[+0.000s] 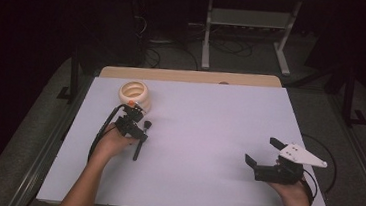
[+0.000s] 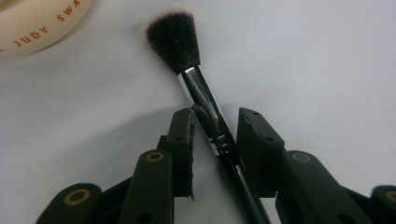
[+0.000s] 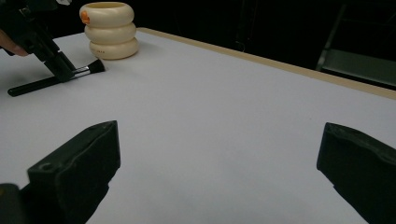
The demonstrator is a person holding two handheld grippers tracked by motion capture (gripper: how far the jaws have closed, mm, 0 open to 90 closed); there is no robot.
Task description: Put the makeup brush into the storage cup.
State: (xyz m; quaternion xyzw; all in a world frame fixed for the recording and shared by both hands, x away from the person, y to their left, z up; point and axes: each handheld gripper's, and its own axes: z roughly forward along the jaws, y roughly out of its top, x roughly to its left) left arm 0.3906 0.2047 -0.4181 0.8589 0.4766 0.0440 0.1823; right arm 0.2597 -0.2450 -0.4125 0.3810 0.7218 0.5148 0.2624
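My left gripper [image 2: 215, 128] has its jaws straddling the makeup brush [image 2: 201, 93] at its silver ferrule, one pad on each side, close in but not yet pressed shut on it. The brush lies flat on the white table [image 1: 208, 135], bristles pointing toward the cream ribbed holder [image 1: 134, 95] just beyond. Well off to the side, my right gripper [image 1: 263, 151] hovers over bare tabletop with its jaws spread wide, holding nothing.
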